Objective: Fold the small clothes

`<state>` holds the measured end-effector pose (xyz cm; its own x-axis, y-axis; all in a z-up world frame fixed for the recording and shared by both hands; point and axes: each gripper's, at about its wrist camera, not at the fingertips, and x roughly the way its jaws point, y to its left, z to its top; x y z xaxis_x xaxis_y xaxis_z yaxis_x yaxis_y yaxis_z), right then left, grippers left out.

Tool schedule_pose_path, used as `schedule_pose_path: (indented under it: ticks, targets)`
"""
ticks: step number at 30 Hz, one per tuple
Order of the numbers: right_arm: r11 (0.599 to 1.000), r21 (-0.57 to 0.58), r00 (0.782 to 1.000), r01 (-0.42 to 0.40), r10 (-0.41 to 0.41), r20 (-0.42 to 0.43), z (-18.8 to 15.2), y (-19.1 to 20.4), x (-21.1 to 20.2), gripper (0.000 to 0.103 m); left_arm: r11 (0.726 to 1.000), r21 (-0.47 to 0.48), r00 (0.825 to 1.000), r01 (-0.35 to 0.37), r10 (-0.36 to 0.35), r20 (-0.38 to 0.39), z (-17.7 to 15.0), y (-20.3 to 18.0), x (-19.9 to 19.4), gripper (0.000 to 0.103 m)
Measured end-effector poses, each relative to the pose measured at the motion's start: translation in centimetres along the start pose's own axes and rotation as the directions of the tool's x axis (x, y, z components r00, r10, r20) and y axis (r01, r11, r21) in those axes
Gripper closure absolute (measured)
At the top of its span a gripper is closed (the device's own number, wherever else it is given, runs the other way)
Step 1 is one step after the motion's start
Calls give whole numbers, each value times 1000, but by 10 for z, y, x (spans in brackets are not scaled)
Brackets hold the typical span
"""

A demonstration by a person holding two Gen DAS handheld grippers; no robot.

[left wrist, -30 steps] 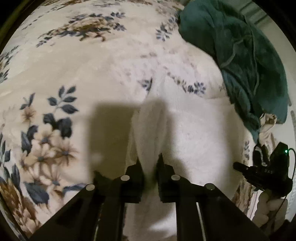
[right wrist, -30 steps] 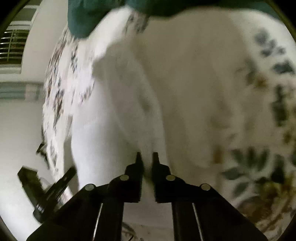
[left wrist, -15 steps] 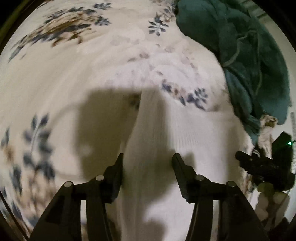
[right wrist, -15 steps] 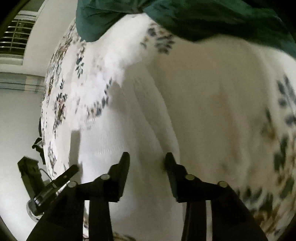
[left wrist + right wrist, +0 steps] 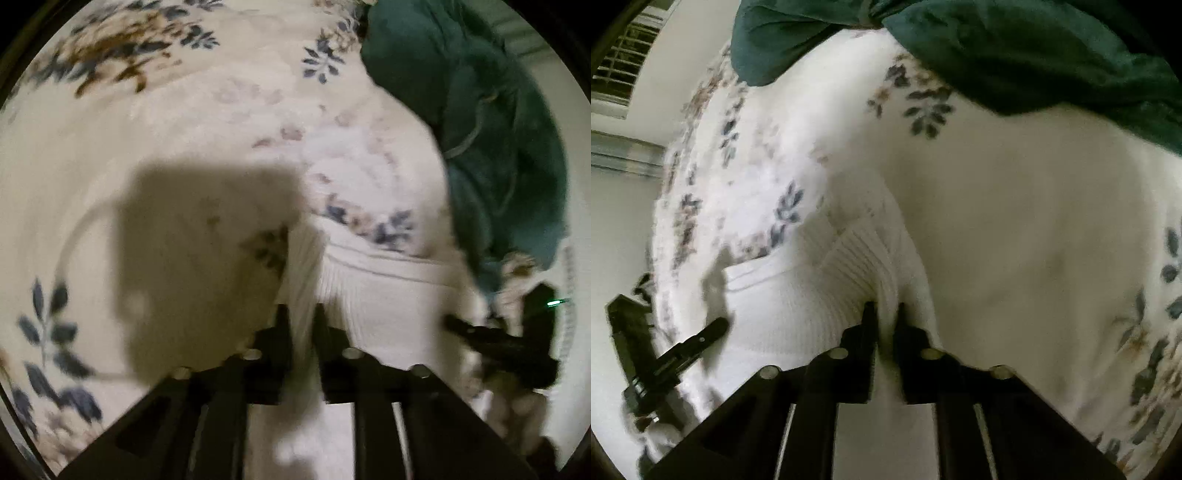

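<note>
A white ribbed knit garment (image 5: 388, 295) lies on the floral bedspread (image 5: 184, 129). My left gripper (image 5: 301, 314) is closing its jaws on a raised fold at the garment's left edge, and the pads pinch the fabric. In the right wrist view the same garment (image 5: 798, 306) bunches up between the fingers of my right gripper (image 5: 884, 308), whose jaws are closing on its ribbed edge. The right gripper (image 5: 498, 343) also shows at the lower right of the left wrist view, held by a hand. The left gripper (image 5: 683, 347) shows at the lower left of the right wrist view.
A crumpled dark green cloth (image 5: 498, 147) lies on the bed beyond the garment, also along the top of the right wrist view (image 5: 1015, 48). The bedspread (image 5: 1034, 221) stretches to the right. A blinded window (image 5: 617, 66) and wall are at the far left.
Both grippers went from shut to wide open, slid forward along the white garment, then narrowed onto folds at its far ribbed edge. The green cloth looms closer.
</note>
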<state>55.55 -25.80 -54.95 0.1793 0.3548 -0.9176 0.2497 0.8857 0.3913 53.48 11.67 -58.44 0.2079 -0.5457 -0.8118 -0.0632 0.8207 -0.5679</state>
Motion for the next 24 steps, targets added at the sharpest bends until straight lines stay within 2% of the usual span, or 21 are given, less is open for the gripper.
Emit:
schedule_pose_path:
  ticks: [1, 3, 5, 6, 8, 10, 13, 15, 17, 20, 22, 23, 24]
  targets:
    - [998, 23, 998, -53, 54, -17, -1, -7, -4, 61, 998, -19, 998, 65, -64, 2, -6, 7, -10, 48]
    - [988, 49, 989, -146, 147, -17, -9, -24, -17, 31, 989, -67, 991, 135, -134, 15, -22, 23, -21, 28]
    - [978, 63, 979, -197, 199, -39, -22, -44, -23, 22, 976, -118, 983, 181, -184, -12, -37, 35, -20, 28]
    - [971, 80, 972, -224, 229, -60, -29, -52, -22, 22, 967, -156, 976, 203, -212, -39, -50, 46, -14, 28]
    - [946, 126, 943, -298, 312, -118, -45, -69, -10, 21, 958, -195, 971, 212, -230, -72, -65, 56, -6, 28]
    - [929, 155, 916, -337, 361, -172, -62, -80, 6, 21, 940, -232, 953, 251, -282, -108, -81, 58, 11, 28]
    - [888, 184, 864, -421, 455, -217, -80, -84, 32, 18, 922, -237, 934, 305, -339, -117, -90, 50, 25, 26]
    - [873, 174, 845, -456, 486, -221, -84, -80, 40, 16, 918, -240, 930, 315, -349, -112, -90, 45, 33, 22]
    - [857, 170, 827, -487, 515, -225, -86, -73, 47, 14, 915, -243, 927, 323, -357, -111, -88, 42, 34, 21]
    - [868, 146, 833, -474, 496, -245, -89, -60, 55, 14, 925, -207, 933, 320, -345, -100, -88, 34, 31, 22]
    - [878, 139, 846, -458, 479, -234, -89, -54, 56, 20, 938, -163, 945, 305, -319, -72, -89, 29, 23, 57]
    - [882, 130, 853, -453, 471, -224, -90, -52, 55, 41, 942, -152, 949, 298, -309, -56, -90, 27, 21, 65]
    - [889, 126, 862, -441, 458, -217, -87, -45, 56, 58, 948, -132, 956, 288, -293, -23, -90, 25, 11, 70]
